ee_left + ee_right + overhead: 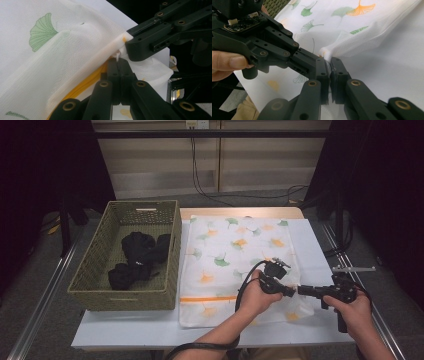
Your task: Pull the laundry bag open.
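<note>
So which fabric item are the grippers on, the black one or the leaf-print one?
The leaf-print mesh bag on the table; both grippers pinch its right edge. The black cloth lies untouched in the basket.

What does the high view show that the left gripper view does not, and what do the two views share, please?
High view alone: the woven basket at the table's left with dark clothes inside, the whole spread of the leaf-print mesh bag on the white table, and both of the person's hands.

Left gripper view alone: the weave of the mesh, a yellow zipper strip along the bag's edge, and a small white tab at the shut jaw tips.

Both: the left gripper and the right gripper meeting tip to tip at the bag's corner.
</note>
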